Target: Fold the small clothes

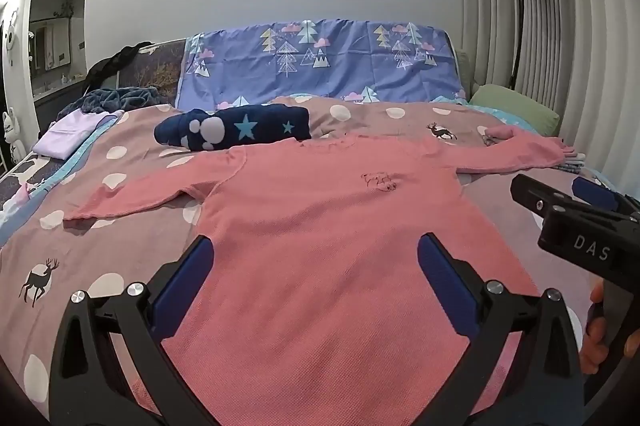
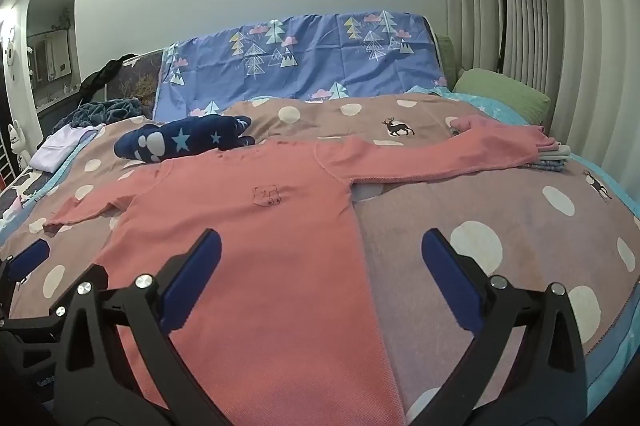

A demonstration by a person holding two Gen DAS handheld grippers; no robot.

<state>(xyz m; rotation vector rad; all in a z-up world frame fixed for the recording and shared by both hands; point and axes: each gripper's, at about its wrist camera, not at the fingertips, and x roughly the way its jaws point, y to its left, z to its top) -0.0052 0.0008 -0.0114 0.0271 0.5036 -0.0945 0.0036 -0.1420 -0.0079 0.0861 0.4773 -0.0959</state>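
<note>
A pink long-sleeved top [image 1: 320, 226] [image 2: 248, 238] lies flat on the bed with both sleeves spread out sideways and a small drawing on its chest. My left gripper [image 1: 316, 246] hovers open over the lower middle of the top, nothing between its blue pads. My right gripper [image 2: 320, 242] is open too, above the top's right side edge and the blanket beside it. In the left wrist view the right gripper [image 1: 560, 198] shows at the right edge, with a hand under it.
A brown dotted blanket [image 2: 500, 226] with deer covers the bed. A folded navy star garment [image 1: 236, 128] lies behind the top. Folded lilac clothes [image 1: 68, 136] sit at the far left, a small folded stack [image 2: 554, 156] under the right cuff, a green pillow [image 2: 504, 92] beyond.
</note>
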